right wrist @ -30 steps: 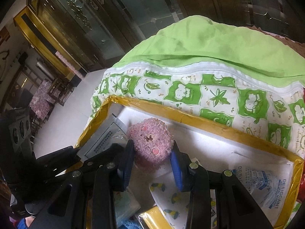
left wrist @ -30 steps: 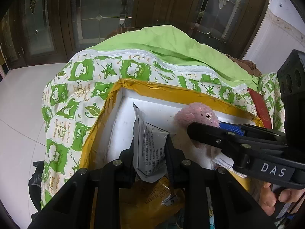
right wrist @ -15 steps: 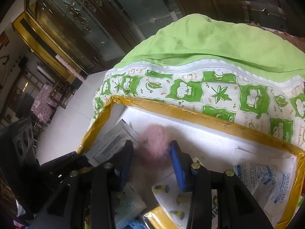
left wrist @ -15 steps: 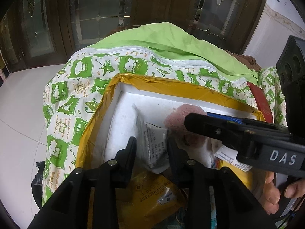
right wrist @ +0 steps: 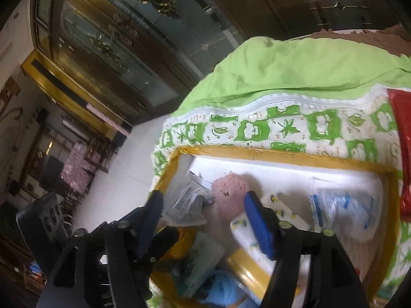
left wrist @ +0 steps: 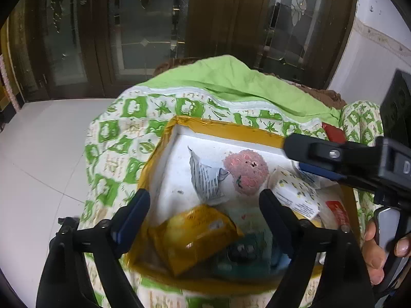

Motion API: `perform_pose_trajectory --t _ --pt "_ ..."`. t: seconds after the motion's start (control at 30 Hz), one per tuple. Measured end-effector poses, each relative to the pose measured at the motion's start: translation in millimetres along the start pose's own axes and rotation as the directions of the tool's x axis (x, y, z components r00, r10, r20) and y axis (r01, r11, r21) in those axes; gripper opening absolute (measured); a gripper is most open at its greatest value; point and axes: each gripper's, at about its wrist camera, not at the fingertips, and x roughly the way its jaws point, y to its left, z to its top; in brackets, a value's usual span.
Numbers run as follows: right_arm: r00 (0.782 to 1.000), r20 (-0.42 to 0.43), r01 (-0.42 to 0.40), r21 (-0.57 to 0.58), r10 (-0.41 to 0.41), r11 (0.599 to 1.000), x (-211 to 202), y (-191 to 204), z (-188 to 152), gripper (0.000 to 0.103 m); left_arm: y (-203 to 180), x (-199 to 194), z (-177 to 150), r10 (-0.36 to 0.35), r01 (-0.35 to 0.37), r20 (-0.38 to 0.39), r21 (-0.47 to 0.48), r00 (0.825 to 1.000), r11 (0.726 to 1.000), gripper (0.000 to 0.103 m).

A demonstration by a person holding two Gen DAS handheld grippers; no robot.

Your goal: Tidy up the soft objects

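Both tongs opening, nothing between the jaws: left tongs point(left wrist: 203, 213), right tongs point(right wrist: 203, 220). Pink plush ball point(left wrist: 246, 170) and white printed sachet point(left wrist: 206, 179) lie near the far wall of the yellow-rimmed foam box point(left wrist: 228, 127). Lift your tongs clear before reaching again; avoid dragging neighbours.

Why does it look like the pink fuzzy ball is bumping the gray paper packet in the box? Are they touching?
Touching. In the left wrist view the pink fuzzy ball presses against the gray paper packet's folded corner, with no gap showing.
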Motion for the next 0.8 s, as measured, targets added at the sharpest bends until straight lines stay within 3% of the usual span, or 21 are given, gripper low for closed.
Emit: perform_pose_trajectory --t 0.1,0.47,0.8 --pt "1.000 0.011 0.004 0.024 -0.004 1.000 -15 -2 -12 0.088 0 -13 -8 0.019 -0.019 0.013 -0.018 1.000 1.000 0.093" --pt "0.999 -0.001 -0.034 0.032 0.034 0.999 -58 8 -62 0.093 -23 -55 -50 0.107 -0.108 0.039 0.042 0.994 0.993 0.099" --pt "0.996 0.082 -0.023 -0.041 0.026 0.999 -121 20 -115 0.093 -44 -84 -76 0.092 -0.093 0.067 0.007 0.994 0.996 0.099"
